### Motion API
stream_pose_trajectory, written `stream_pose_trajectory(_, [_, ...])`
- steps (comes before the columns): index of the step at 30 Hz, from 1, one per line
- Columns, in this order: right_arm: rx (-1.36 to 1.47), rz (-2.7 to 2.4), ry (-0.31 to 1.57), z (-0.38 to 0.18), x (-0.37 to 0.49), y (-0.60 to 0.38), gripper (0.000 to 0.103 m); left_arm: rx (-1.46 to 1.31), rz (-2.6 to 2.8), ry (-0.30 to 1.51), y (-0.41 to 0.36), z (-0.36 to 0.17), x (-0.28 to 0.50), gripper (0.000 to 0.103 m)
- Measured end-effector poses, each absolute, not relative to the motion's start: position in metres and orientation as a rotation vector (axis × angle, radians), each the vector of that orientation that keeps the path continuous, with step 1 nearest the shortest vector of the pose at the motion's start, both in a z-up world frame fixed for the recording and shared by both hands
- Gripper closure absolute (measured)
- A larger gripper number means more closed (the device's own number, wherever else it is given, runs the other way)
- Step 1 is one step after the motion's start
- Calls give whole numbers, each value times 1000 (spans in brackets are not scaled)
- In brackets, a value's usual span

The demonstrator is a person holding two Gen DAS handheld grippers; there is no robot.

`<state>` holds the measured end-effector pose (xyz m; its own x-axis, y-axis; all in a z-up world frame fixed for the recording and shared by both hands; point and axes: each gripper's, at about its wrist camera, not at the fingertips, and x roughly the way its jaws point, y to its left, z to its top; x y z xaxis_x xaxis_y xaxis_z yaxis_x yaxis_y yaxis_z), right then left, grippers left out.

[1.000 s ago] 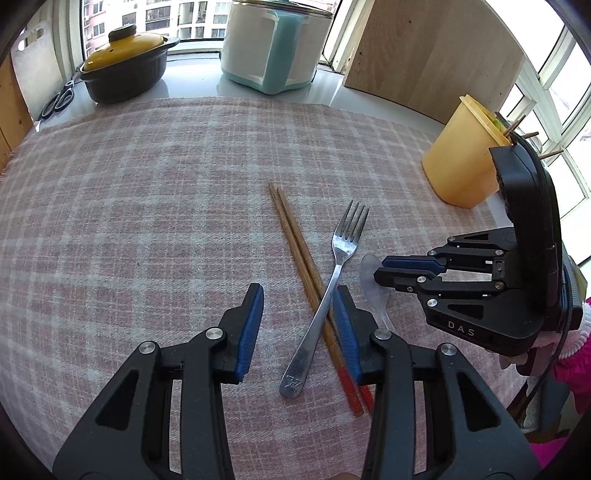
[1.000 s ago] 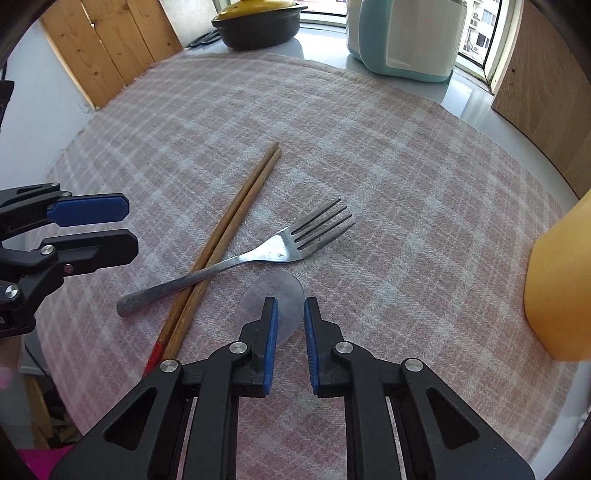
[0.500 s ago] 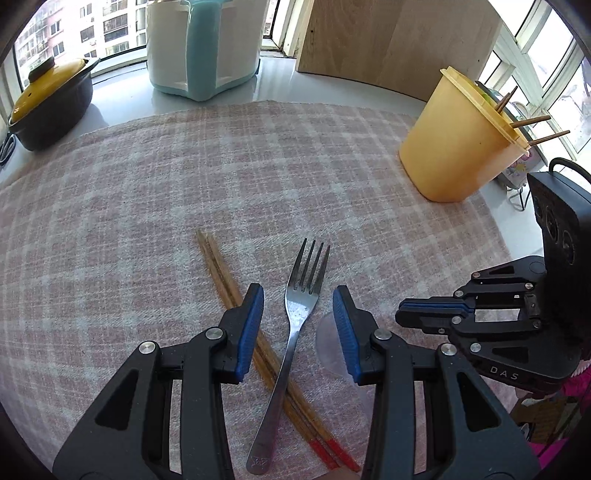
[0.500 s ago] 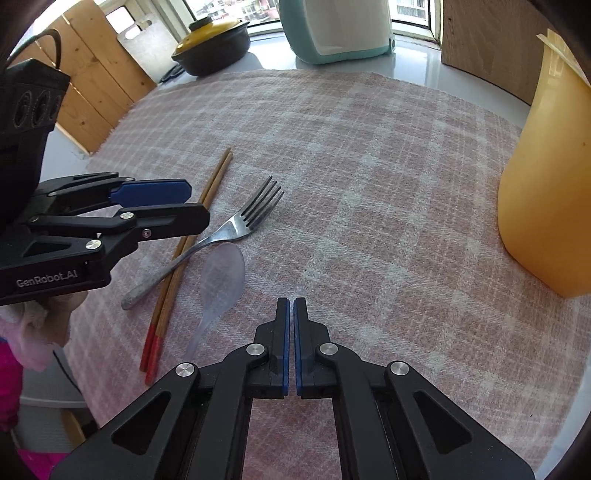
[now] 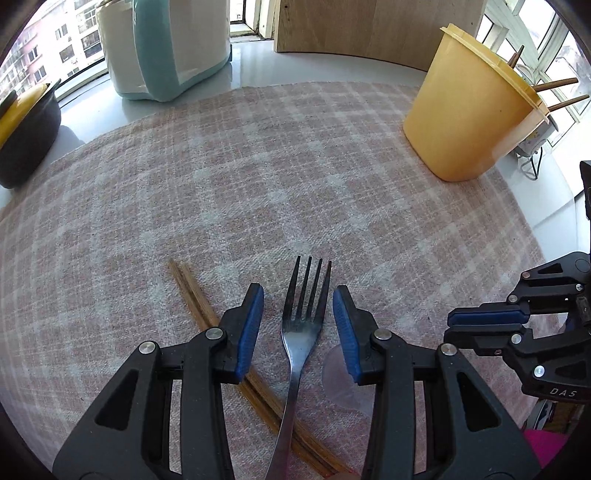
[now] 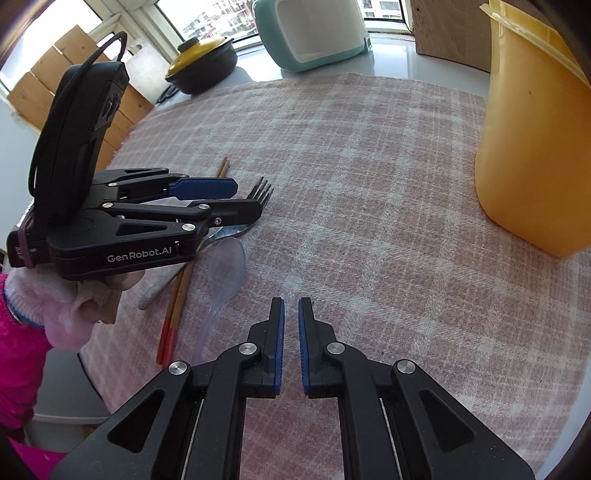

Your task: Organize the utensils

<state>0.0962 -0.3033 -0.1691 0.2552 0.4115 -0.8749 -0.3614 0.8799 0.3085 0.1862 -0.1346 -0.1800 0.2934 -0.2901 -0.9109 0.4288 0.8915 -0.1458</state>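
A steel fork [image 5: 301,332] lies across a pair of wooden chopsticks [image 5: 195,295] on the pink plaid cloth [image 5: 221,184]. My left gripper [image 5: 297,306] is open and straddles the fork's head, pads clear of it. A translucent spoon [image 5: 340,384] lies just right of the fork. In the right wrist view the fork [image 6: 263,188], chopsticks [image 6: 177,299] and spoon [image 6: 225,273] lie at the left under the left gripper [image 6: 243,199]. My right gripper [image 6: 291,306] hovers over bare cloth, jaws opening from a narrow gap, nothing between them. A yellow container [image 5: 465,122] stands at the far right.
Brown sticks [image 5: 554,85] poke from the container's top. A white and teal cooker [image 5: 166,48], a black pot with a yellow lid [image 5: 22,136] and a wooden board [image 5: 369,29] stand beyond the cloth. A pink sleeve [image 6: 22,332] holds the left gripper.
My left gripper slid right off the chopsticks and now straddles the fork's head. My right gripper left the spoon's bowl, moved right toward the container, shut, then parted slightly.
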Motion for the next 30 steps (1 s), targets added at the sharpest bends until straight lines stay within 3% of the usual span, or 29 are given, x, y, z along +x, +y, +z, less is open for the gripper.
stream_pose_trajectory(4, [48,517,1206,-169,97,-302,97,146,-468,1171,-135,-183,189,79])
stream_pose_trajectory(22, [43,603,1230,-180,117,-260,97,94,-401,1138,-104,-172,180,80])
stream_pose_trajectory(24, [40,611,1238,-183,122,-253,94,89,-404,1137,-101,-172,177,80])
stream_pose_trajectory(26, [55,622,1238,-184,126,-250,79,84,-404,1137,-99,-171,176,80])
stream_pose_trajectory(30, [64,639,1243,-187,135,-243,78,83,-402,1135,-98,-170,175,80])
